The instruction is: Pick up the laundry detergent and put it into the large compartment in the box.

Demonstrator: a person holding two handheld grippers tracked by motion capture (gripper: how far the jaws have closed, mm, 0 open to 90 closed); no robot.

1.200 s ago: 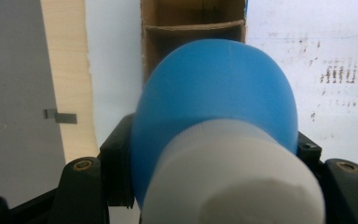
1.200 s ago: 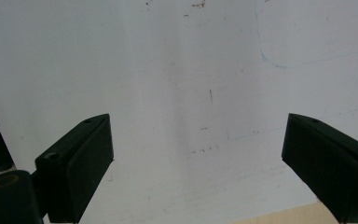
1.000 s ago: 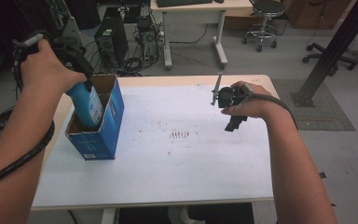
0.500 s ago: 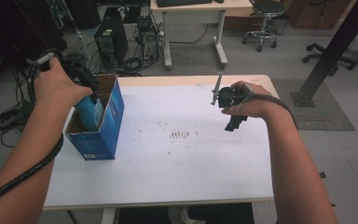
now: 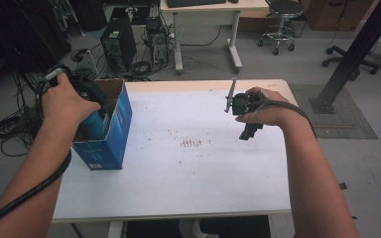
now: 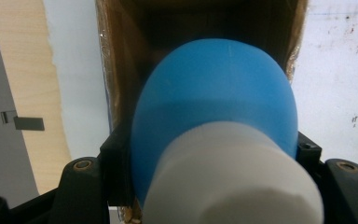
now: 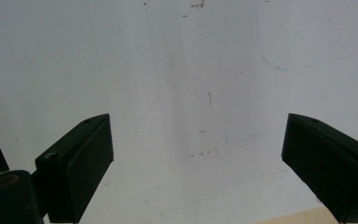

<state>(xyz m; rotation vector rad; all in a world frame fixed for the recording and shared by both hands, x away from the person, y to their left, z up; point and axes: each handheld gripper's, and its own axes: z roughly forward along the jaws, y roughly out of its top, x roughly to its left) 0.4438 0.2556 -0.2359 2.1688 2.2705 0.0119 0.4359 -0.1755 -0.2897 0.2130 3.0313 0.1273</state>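
At the left end of the table [image 5: 188, 178], seen from the high view, stands an open blue cardboard box [image 5: 110, 134], and everything here is best placed against it; the left gripper [image 5: 92, 106] hangs right over the box's open top, gripped in the person's left hand [image 5: 67, 101], with a blue bottle [image 5: 96, 121] sunk partway down inside the box's mouth; the right gripper [image 5: 245, 116] sits well away from the box, out over the bare white top toward the table's far right, in the right hand [image 5: 268, 111]; a patch of small dark marks [image 5: 191, 144] lies on the table between box and right gripper. In the left gripper view the jaws are clamped on the blue bottle [image 6: 214, 102], one on each side of its body just beyond the white cap [image 6: 233, 182], and the bottle's rounded bottom points into the brown inside of the box [image 6: 121, 56], so it is within the walls but, as far as I can judge, not yet resting on the floor. In the right gripper view the jaws stand wide apart with nothing between them, above bare table [image 7: 191, 93] far from the box. The carrying looks done; what seems left is lowering the bottle fully, letting go, and lifting the gripper clear of the box.
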